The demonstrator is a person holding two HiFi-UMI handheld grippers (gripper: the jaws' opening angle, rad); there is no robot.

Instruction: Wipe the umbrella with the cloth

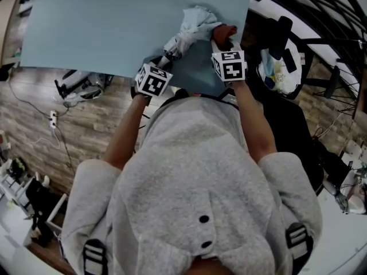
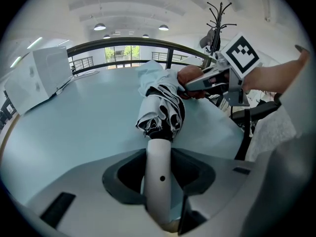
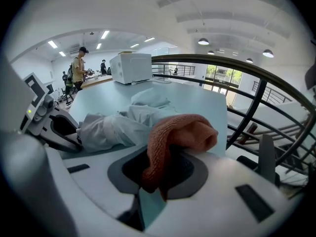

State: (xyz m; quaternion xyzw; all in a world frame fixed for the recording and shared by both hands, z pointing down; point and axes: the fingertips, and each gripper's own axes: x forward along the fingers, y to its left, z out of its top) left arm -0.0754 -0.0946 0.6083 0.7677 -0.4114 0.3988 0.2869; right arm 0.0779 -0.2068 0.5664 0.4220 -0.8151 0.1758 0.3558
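Observation:
A folded pale umbrella (image 1: 194, 28) lies on the light blue table (image 1: 103, 27), its white handle (image 2: 159, 174) pointing toward me. My left gripper (image 1: 162, 62) is shut on the handle; the left gripper view shows that handle between the jaws, with the bunched canopy (image 2: 163, 105) beyond. My right gripper (image 1: 222, 40) is shut on a reddish-orange cloth (image 3: 175, 139). The cloth (image 1: 222, 34) rests against the umbrella's right side. In the right gripper view the umbrella's fabric (image 3: 123, 122) lies just left of the cloth.
The table's near edge runs under both grippers. Right of it stand a black railing (image 3: 237, 68) and dark equipment (image 1: 281, 36). A white box (image 3: 131, 67) sits at the table's far end. People stand far off (image 3: 79, 63). Cables lie on the wooden floor (image 1: 51, 119).

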